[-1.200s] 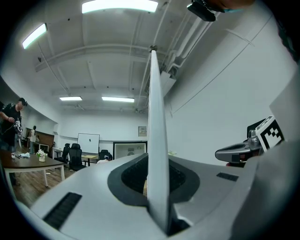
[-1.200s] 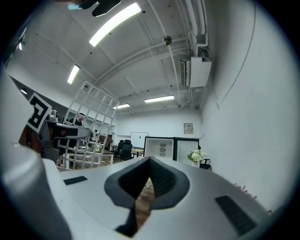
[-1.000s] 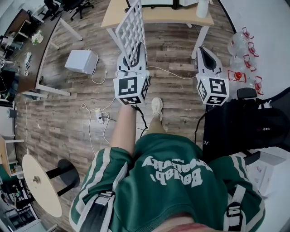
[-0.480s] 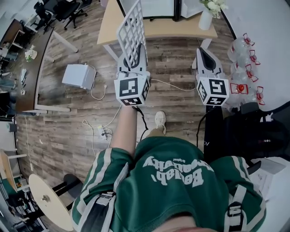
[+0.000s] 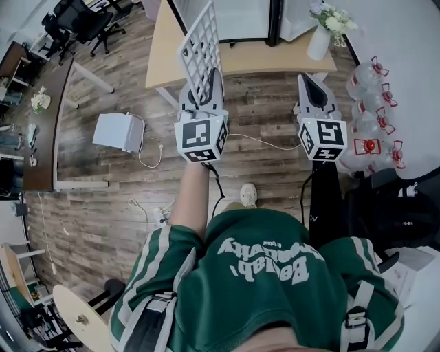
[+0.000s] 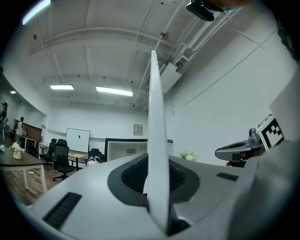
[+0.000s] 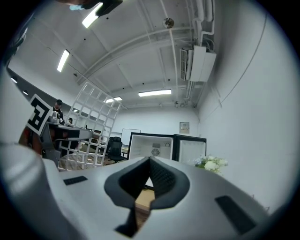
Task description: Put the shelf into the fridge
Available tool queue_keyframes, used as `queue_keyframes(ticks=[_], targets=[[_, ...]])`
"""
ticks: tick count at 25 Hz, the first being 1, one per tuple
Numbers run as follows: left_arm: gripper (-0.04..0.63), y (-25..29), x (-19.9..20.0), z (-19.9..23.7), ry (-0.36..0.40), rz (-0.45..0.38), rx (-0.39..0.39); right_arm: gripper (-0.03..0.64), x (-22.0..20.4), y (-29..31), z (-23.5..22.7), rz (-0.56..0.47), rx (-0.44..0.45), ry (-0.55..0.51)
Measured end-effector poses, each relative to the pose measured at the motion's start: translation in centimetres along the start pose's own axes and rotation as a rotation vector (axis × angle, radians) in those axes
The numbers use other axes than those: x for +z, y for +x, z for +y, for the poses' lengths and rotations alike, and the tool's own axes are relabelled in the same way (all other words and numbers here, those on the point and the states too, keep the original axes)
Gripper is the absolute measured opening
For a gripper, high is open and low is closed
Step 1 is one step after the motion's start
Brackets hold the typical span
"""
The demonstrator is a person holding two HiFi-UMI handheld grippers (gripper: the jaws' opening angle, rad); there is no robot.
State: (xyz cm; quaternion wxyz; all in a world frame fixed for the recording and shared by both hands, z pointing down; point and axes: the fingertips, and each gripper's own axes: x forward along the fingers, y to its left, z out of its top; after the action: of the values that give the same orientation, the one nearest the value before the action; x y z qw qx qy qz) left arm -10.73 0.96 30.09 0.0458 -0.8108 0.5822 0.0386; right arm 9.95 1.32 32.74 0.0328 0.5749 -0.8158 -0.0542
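White wire shelf (image 5: 199, 45) stands on edge, clamped in the left gripper (image 5: 204, 77); the right gripper (image 5: 309, 79) is closed and empty; the open fridge (image 5: 234, 20) ahead is well apart, so the approach and insertion apparently remain.

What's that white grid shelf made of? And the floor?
Shelf: thin white crossing bars, smooth and matte, probably coated wire or plastic; I can't tell which. Floor: brown planks with grain streaks and seams, so wood or wood-look laminate.
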Motion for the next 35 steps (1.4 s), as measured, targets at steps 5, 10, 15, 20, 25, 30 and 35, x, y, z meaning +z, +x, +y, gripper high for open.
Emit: queue_keyframes(ticks=[5, 10, 15, 20, 25, 30, 35], targets=[[0.044, 2.0, -0.9, 2.1, 0.001, 0.008, -0.007, 0.003, -0.7, 2.9, 0.7, 0.011, 0.001, 0.007], [0.044, 3.2, -1.5, 3.0, 0.002, 0.015, -0.006, 0.003, -0.9, 5.0, 0.6, 0.014, 0.006, 0.009], [0.044, 4.5, -1.9, 4.1, 0.006, 0.011, 0.005, 0.003, -1.0, 7.1, 0.6, 0.009, 0.021, 0.008], [0.044, 7.2, -2.5, 5.4, 0.014, 0.012, 0.024, 0.003, -1.4, 10.4, -0.2, 0.006, 0.038, 0.013], [0.044, 10.7, -3.6, 6.7, 0.029, 0.022, 0.036, 0.003, -1.9, 14.5, -1.3, 0.001, 0.056, 0.027], [0.044, 15.0, -4.3, 7.8, 0.031, 0.030, 0.052, 0.003, -2.2, 19.0, -3.1, -0.001, 0.078, 0.028], [0.044, 19.2, -4.6, 8.8, 0.058, 0.034, 0.059, 0.003, -2.1, 23.2, -5.1, -0.008, 0.087, 0.039]])
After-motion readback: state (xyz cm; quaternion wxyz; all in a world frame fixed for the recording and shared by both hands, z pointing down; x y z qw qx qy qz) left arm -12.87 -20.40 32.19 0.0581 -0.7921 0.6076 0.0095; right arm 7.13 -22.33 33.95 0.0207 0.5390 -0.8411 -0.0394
